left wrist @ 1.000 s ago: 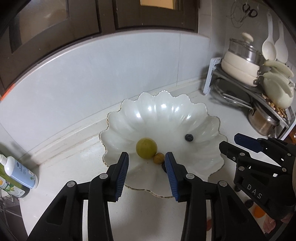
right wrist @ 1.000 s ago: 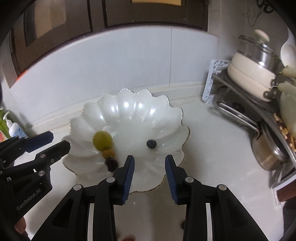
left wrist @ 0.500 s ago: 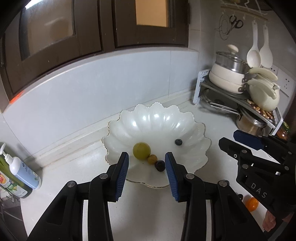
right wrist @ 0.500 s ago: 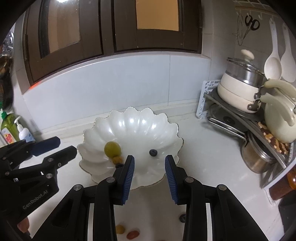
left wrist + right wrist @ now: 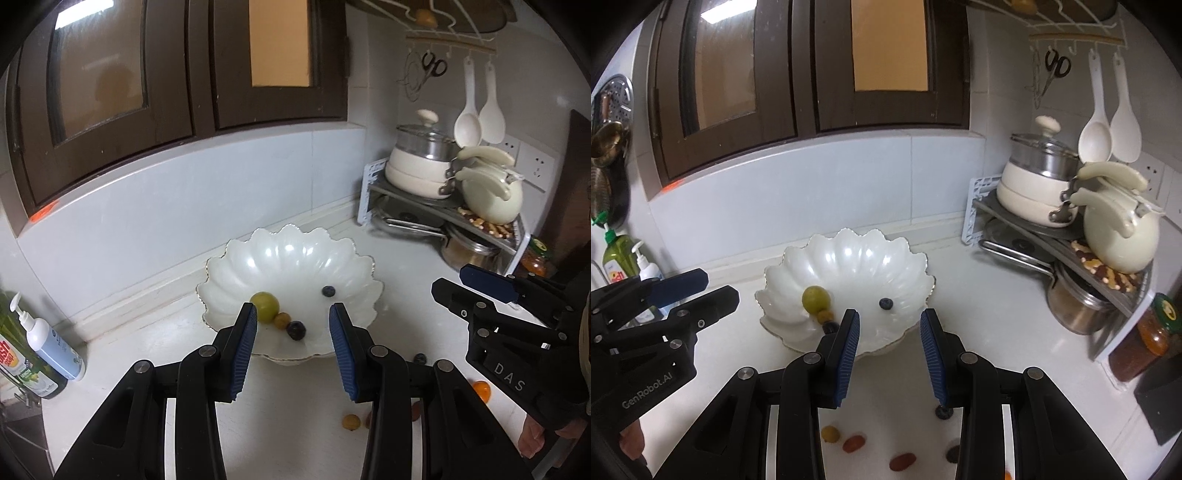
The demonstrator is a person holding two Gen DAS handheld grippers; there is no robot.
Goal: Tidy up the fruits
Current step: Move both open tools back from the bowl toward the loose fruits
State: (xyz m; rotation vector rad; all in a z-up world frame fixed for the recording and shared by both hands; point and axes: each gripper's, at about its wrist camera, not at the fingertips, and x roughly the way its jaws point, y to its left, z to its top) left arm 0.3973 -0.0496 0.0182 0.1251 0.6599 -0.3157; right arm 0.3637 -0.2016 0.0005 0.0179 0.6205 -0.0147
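Hovering — both claws (image 5: 291, 332) (image 5: 889, 334) empty, parted | bowl (image 5: 295, 254) ahead, beyond tips

Two black plastic grippers, each with ribbed blue pads (image 5: 243, 347) inside the fingers and silver screws behind them. Left gripper (image 5: 698, 286) reads "GenRobot.AI"; right gripper (image 5: 458, 282) reads "DAS".

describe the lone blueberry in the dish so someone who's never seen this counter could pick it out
On the white counter, left of the pot rack, sits a scalloped white dish. Three fruits touch in a row on its left side: a green one, a small tan one, a dark one. The lone blueberry lies apart to their right, small, dark blue, touching nothing.
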